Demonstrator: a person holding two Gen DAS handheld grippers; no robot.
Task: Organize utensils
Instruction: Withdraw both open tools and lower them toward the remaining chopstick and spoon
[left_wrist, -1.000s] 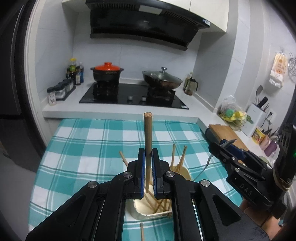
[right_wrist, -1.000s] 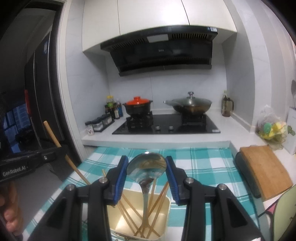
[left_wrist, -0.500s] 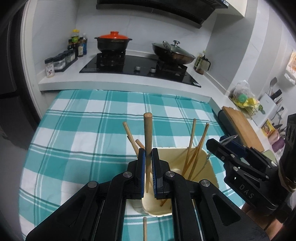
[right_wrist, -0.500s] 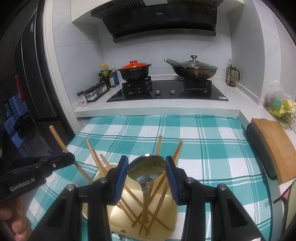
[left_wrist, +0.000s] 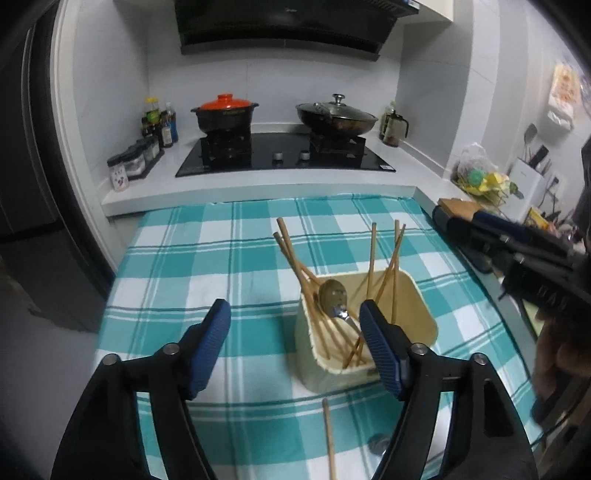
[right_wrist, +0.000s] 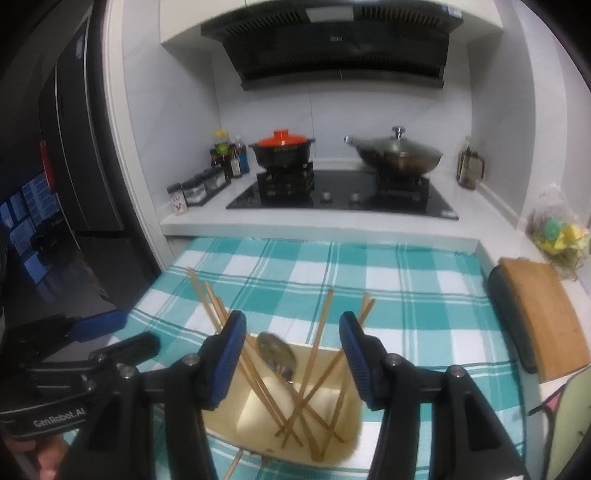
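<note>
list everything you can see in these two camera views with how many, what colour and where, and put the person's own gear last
holder: one, cream, on the tablecloth
chopsticks: several, wooden, leaning in the holder
spoon: one, metal, in the holder
loose chopstick: one, wooden, on the cloth in front of the holder
tablecloth: one, teal and white check
clay pot: one, black with orange lid, on the hob's left burner
wok: one, dark with glass lid, right burner
cutting board: one, wooden, right of the cloth
left gripper: blue pads, jaws opening, nothing between them
right gripper: blue pads, jaws opening above the holder
</note>
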